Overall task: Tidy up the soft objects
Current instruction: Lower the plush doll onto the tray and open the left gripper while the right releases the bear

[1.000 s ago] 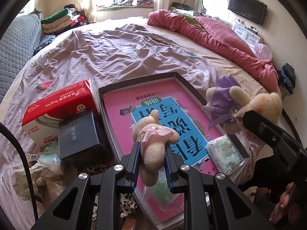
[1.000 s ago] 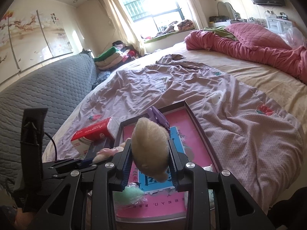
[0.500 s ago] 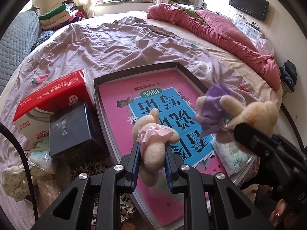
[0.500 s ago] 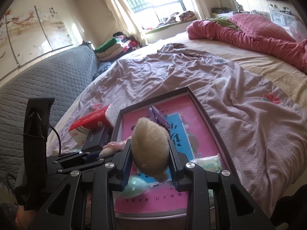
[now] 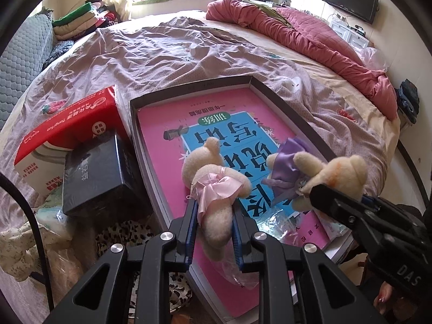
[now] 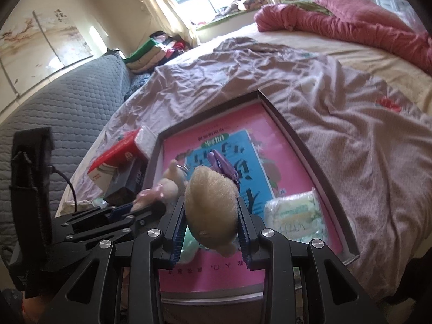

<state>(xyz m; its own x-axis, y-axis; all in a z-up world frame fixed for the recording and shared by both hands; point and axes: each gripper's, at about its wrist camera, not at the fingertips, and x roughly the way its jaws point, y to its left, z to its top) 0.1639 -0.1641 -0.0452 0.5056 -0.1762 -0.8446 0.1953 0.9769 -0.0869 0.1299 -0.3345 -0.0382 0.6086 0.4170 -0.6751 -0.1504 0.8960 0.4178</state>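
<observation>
In the left wrist view the left gripper (image 5: 213,226) fills the lower centre of the frame, its black arms rising from the bottom edge and angled steeply down toward the bed. Its jaws stand narrow, pressed against the lower body of a cream plush bear in a pink dress (image 5: 216,189), whose head points up the frame over the dark shallow box (image 5: 286,108). A pink and blue book (image 5: 216,124) lies flat inside that box and covers most of its floor.

At the right edge of the same view the right gripper (image 5: 348,202) enters slanting from the lower right, clamped on a second plush bear in a purple dress (image 5: 318,175). This bear hangs over the right part of the box, just beside the pink-dressed one; whether they touch cannot be told.

The right wrist view shows the right gripper's jaws at moderate width, gripping the cream head of the purple-dressed bear at bottom centre, pointing downward at a shallower slant. A clear packet (image 6: 294,216) lies in the box's lower right corner.

Left of the box sit a red tissue pack (image 5: 70,124) and a black carton (image 5: 94,172), touching each other, on the mauve bedspread (image 5: 162,54).
</observation>
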